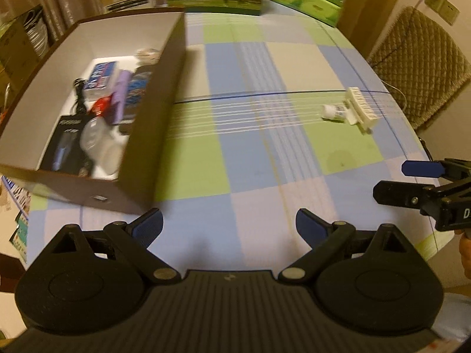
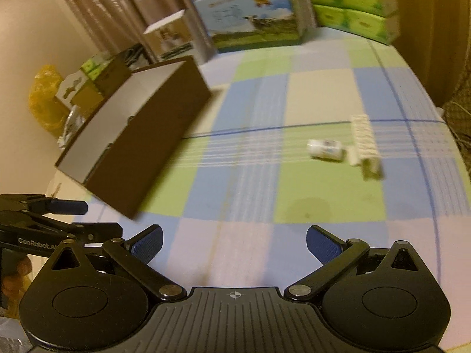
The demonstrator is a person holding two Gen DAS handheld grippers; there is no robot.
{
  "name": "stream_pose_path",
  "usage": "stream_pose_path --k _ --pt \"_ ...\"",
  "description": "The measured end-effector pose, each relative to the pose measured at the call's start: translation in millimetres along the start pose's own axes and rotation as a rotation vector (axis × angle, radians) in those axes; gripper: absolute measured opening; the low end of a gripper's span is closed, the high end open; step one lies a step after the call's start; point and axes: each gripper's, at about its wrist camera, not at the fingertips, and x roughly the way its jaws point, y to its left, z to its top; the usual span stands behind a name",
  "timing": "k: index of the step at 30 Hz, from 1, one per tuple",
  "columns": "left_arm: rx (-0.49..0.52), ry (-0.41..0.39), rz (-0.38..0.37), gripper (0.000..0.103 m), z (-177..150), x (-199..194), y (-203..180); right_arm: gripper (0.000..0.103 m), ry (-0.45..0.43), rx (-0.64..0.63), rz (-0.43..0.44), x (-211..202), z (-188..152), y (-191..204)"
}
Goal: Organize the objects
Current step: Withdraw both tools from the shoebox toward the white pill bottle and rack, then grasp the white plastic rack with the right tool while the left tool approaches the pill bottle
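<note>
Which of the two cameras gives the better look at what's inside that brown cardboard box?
The left wrist view: it looks down into the brown cardboard box, showing a dark package, a blue-and-white packet and other items. The right wrist view shows only the box's outer wall and white inner walls; its contents are hidden.

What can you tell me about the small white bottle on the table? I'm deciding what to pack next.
The small white bottle looks like plastic, with a white cap and a bluish printed label too blurred to read. It lies on its side on the checked tablecloth, cap end pointing toward the brown box, its base close beside a white ribbed object. Neither hand-held gripper touches it.
</note>
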Motion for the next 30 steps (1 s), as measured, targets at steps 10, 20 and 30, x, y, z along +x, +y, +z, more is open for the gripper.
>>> stream_pose_path --k 10,20,30 --pt "0.048 0.005 -0.041 0.095 16.9 20.5 -50.0 0.101 -0.004 0.032 -0.059 -10.6 2.5 -40.2" --pt "0.031 -0.023 -0.033 0.094 39.5 54.7 -81.6 0.079 -0.075 -0.01 -0.219 7.8 23.7 -75.8" --pt "0.029 -0.049 0.002 0.094 68.3 97.6 -106.4 0.049 -0.099 -0.06 -0.255 50.8 46.9 -101.2"
